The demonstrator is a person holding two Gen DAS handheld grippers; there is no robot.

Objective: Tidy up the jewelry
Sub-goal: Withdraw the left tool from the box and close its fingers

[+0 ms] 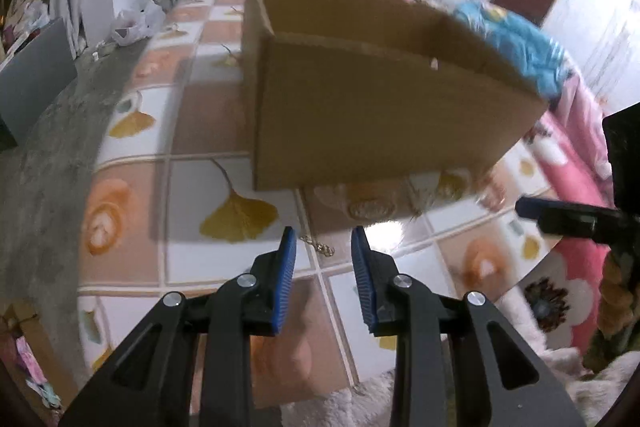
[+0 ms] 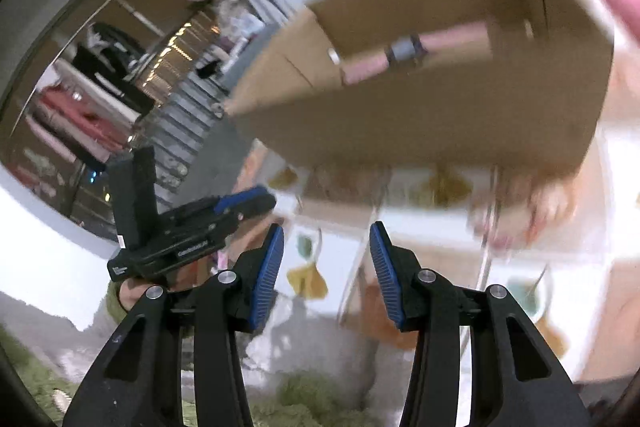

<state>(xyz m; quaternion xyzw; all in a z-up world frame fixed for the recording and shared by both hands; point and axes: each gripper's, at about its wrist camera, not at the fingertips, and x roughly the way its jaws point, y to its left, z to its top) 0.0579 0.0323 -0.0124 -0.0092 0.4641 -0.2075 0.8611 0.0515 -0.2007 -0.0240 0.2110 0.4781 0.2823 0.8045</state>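
My left claw (image 1: 323,251) stands parted and empty, the thin gold chain (image 1: 320,246) lying on the leaf-patterned tiled tabletop (image 1: 132,155) between its tips — not yet lifted. At twelve o'clock the open brown cardboard box (image 1: 372,107) already holds a pink strap (image 2: 420,47), I judge. My right claw (image 2: 326,247) gapes wide, empty — blurred.

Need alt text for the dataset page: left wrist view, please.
The open left gripper hovers above a small gold chain lying on a floral tiled tablecloth, with an open cardboard box standing just beyond it. The right gripper pokes in from the right edge, beside pink bedding.
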